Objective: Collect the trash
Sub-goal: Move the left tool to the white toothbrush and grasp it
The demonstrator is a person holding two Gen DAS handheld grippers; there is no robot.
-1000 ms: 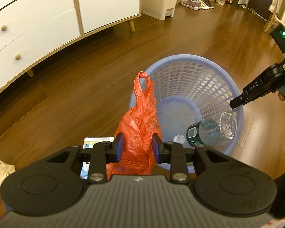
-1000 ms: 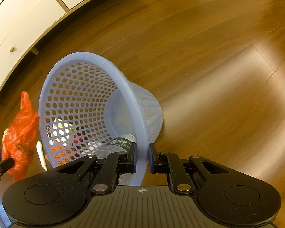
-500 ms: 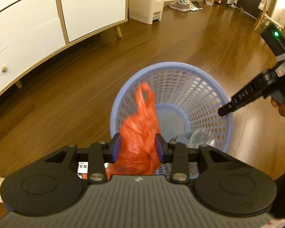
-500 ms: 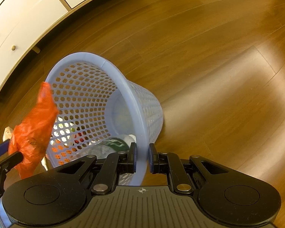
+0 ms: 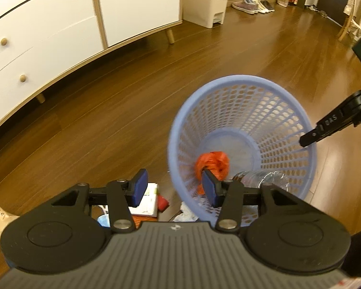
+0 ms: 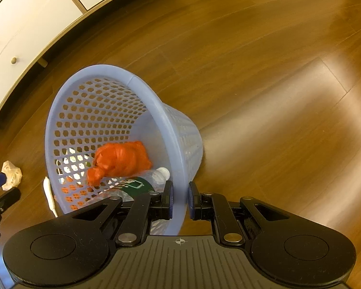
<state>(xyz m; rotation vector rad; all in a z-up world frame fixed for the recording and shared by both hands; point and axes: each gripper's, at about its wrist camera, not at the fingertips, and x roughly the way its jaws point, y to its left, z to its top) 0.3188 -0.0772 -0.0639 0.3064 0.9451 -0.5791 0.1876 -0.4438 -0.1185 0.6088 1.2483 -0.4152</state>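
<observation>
The orange bag (image 6: 121, 160) has left your left gripper (image 5: 174, 187), now wide open and empty, and lies inside the basket (image 6: 142, 89). Your right gripper (image 6: 180, 201) pinches the basket's rim, probably tilting it to receive trash.

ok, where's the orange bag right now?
Inside the blue basket, low in the right wrist view, resting against the plastic bottle: orange bag.
</observation>
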